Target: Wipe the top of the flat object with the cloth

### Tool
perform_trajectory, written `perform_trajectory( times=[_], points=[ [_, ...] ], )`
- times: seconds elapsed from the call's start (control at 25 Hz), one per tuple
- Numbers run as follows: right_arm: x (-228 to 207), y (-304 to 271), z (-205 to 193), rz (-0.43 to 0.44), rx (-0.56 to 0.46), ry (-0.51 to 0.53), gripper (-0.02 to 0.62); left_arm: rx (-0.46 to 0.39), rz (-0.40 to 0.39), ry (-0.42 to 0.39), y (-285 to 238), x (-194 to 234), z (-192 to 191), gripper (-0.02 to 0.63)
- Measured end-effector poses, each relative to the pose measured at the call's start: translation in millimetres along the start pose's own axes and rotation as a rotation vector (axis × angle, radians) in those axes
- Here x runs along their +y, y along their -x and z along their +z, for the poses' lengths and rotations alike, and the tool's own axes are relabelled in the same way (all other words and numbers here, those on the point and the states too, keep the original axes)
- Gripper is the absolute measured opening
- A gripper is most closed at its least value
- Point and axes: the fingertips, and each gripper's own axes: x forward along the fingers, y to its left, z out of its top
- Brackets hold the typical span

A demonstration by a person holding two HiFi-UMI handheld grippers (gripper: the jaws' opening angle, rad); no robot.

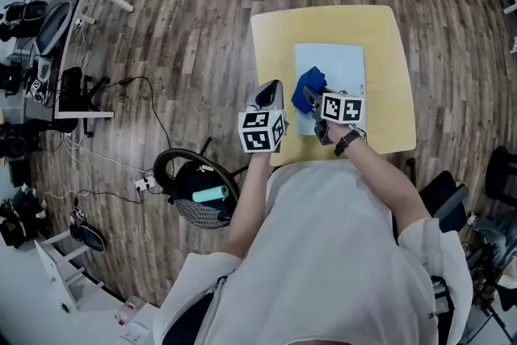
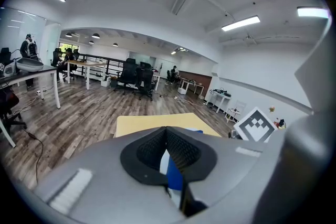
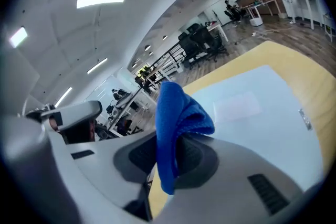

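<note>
Cloth pinched between right gripper pads, bunched above them (blue) | flat object beyond fingertips | left gripper pads closed together, empty

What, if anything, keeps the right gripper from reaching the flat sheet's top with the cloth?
Probably nothing, so yes: the right gripper is shut on the cloth over the flat sheet, whose top lies bare.

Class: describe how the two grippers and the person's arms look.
The left gripper and right gripper have smooth grey bodies with black textured pads on the jaws. Each carries a white cube with black square markers. The person wears a white top and a black watch on the right wrist.
</note>
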Motion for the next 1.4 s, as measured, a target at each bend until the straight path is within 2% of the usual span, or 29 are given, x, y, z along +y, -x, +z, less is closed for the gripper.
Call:
perform_trajectory(
  times=[0.2, 0.44, 0.64, 0.88, 1.08, 1.24, 1.4],
  points=[
    [13.2, -31.0, -20.5, 0.005, 0.061, 0.019, 0.052, 0.001, 0.033, 0.02, 10.5, 11.7, -5.4, 0.009],
    [-17.2, -21.8, -25.7, -0.075, 0.069, 0.051, 0.052, 0.0, 0.035, 0.027, 12.4, 16.3, -6.8, 0.009],
    [-68.4, 21.6, -18.6, -0.161, 0.041, 0.045, 0.052, 0.003, 0.009, 0.017, 2.8, 10.7, -5.2, 0.009],
    [-141.2, 97.5, -8.3, -0.324, -0.04, 0.002, 0.052, 0.008, -0.033, -0.004, -7.5, -4.9, -3.5, 0.009],
    [-176.8, 136.2, -3.0, -0.414, -0.091, -0.054, 0.052, 0.016, -0.052, -0.015, -12.5, -11.0, -2.3, 0.009],
    [-183.3, 145.8, 2.9, -0.434, -0.098, -0.058, 0.052, 0.02, -0.052, -0.02, -13.4, -12.0, 1.0, 0.009],
    [-154.9, 133.9, 8.7, -0.357, -0.121, -0.077, 0.052, 0.021, -0.038, -0.02, -7.4, -6.5, 0.6, 0.009]
  ],
)
